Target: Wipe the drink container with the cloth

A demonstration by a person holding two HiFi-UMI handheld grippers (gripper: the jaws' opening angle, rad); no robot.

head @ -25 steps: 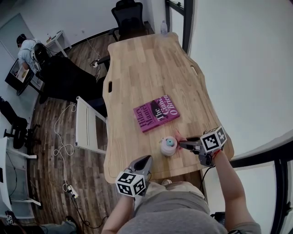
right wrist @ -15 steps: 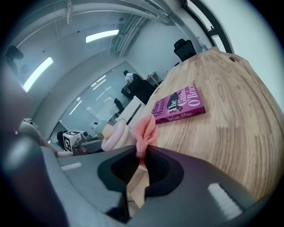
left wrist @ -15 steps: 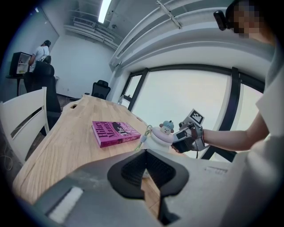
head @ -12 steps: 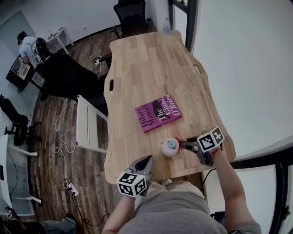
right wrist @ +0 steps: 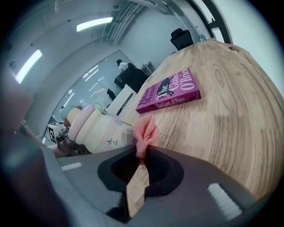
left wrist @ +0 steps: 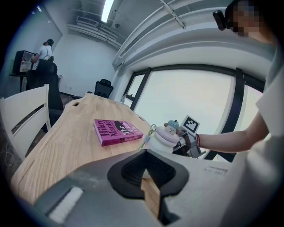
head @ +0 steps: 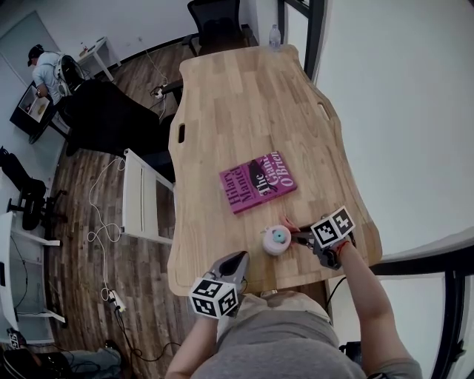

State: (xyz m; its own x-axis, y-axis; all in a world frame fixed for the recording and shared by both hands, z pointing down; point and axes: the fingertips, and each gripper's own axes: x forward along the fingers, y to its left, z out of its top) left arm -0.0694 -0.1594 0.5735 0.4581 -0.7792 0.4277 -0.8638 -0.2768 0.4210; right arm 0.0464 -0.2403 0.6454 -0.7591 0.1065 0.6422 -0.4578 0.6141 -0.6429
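The drink container (head: 275,239) is a squat cream bottle with a pink collar and a small figure on its lid, upright near the table's front edge. In the right gripper view the bottle (right wrist: 95,131) stands just left of the jaws. My right gripper (head: 298,237) is shut on a pink cloth (right wrist: 145,132), which sticks out bunched from the tips close beside the bottle; I cannot tell whether it touches. My left gripper (head: 237,259) hangs shut and empty at the table's front edge, a little short of the bottle (left wrist: 165,135).
A magenta book (head: 258,182) lies flat beyond the bottle, mid-table. The wooden table (head: 244,104) stretches far ahead; a white chair (head: 144,200) stands at its left side and a black chair (head: 218,18) at the far end. A person (head: 46,70) stands far left.
My right gripper with the cloth has sunk lower beside the bottle. The bottle, the book and my left gripper have stayed put.
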